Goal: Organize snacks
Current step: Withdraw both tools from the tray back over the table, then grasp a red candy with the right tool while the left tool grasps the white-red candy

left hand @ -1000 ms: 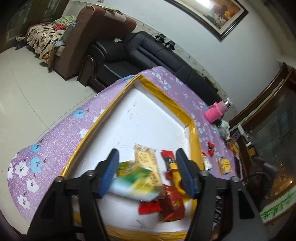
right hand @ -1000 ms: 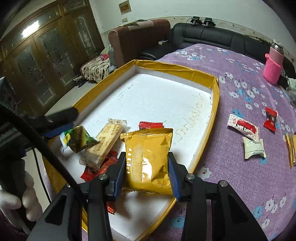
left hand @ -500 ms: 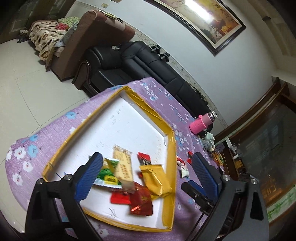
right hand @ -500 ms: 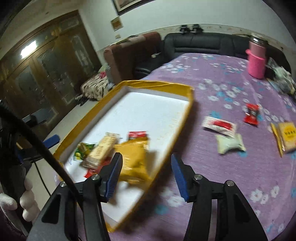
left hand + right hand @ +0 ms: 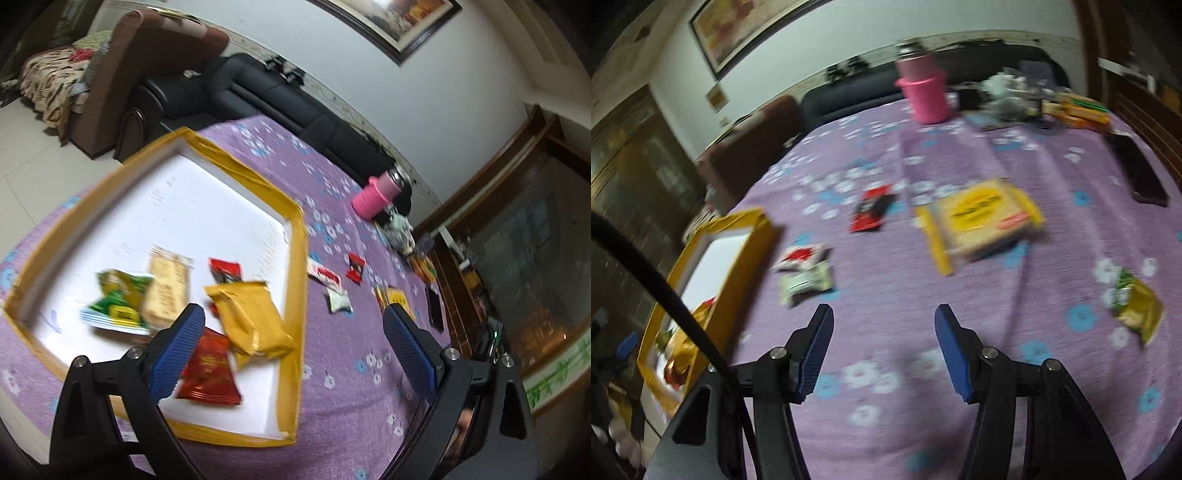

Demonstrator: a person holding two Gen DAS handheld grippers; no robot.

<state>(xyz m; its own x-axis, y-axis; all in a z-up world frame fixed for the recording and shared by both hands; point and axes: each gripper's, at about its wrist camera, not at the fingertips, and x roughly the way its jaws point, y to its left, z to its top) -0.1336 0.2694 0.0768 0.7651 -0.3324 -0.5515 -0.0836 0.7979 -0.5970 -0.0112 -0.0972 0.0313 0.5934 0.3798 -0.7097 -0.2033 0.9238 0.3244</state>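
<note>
Purple floral counter (image 5: pixel 886 295) carries loose snacks. Right tool (image 5: pixel 884 350), jaws just opening, empty; left tool (image 5: pixel 293 350) apart, empty. Step: next pickup. Yellow packet (image 5: pixel 982 221) at one o'clock; tray (image 5: pixel 753 236) at nine o'clock.

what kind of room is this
Most likely a home living room: a black leather sofa along the wall, a framed picture above it, and a table under a purple flowered cloth.

A home living room: a black leather sofa (image 5: pixel 280 110), a framed painting (image 5: pixel 399 22) and wooden cabinets (image 5: pixel 635 166) lined the walls.
</note>
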